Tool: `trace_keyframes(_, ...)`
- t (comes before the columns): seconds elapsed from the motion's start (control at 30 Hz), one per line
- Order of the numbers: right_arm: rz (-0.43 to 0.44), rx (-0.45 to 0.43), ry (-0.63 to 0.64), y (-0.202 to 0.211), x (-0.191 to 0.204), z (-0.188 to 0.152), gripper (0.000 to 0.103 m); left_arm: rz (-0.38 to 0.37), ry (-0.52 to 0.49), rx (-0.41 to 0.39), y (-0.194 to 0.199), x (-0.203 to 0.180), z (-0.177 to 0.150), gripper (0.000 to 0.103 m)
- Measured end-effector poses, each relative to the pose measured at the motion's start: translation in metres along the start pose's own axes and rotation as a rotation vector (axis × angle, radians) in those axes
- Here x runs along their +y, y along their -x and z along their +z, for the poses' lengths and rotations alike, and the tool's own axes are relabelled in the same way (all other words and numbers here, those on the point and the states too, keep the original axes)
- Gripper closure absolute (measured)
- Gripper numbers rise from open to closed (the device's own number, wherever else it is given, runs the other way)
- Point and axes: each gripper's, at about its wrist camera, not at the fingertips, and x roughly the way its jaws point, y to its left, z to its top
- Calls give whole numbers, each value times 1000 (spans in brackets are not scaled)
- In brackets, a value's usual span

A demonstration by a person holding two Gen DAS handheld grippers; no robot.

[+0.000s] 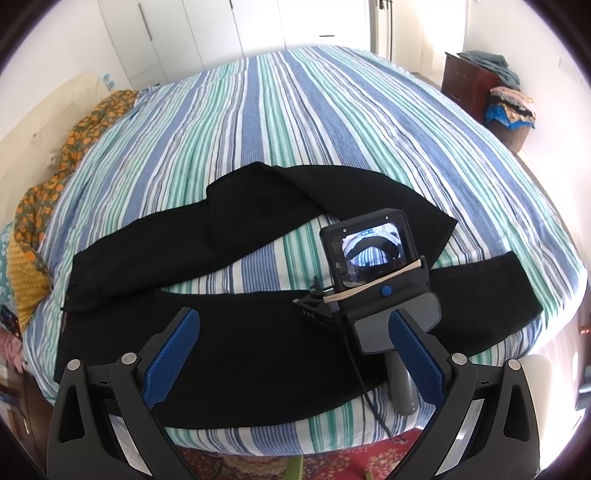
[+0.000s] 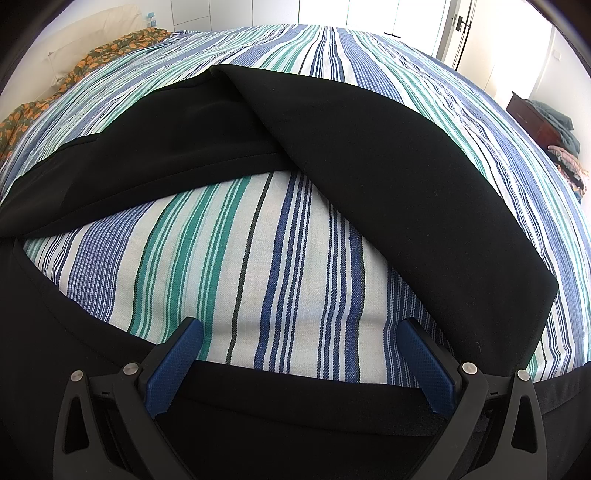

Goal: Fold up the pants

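Black pants (image 1: 240, 354) lie spread on the striped bedspread (image 1: 295, 110). The near leg runs along the bed's front edge, and the far leg (image 2: 388, 166) is creased back on itself, leaving a bare patch of bedspread (image 2: 258, 258) between the two. My left gripper (image 1: 295, 321) is open above the near leg with nothing between its blue pads (image 1: 173, 358). The right gripper's body with its screen (image 1: 373, 254) sits low over the near leg towards the right. In the right wrist view my right gripper (image 2: 303, 350) is open, and the near leg's upper edge (image 2: 295, 380) runs between its fingers.
An orange patterned cloth (image 1: 74, 140) is bunched along the bed's left side. A dark wooden dresser (image 1: 469, 85) and a pile of clothes (image 1: 511, 107) stand at the far right. White wardrobe doors (image 1: 184, 33) line the back wall. A red rug (image 1: 351, 461) lies below the bed's front edge.
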Motion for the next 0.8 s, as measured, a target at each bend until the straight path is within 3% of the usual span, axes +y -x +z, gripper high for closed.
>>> trace_keyframes(0.8, 1, 0, 0, 0, 0, 0, 0, -7, 2, 8, -3, 2, -2, 1)
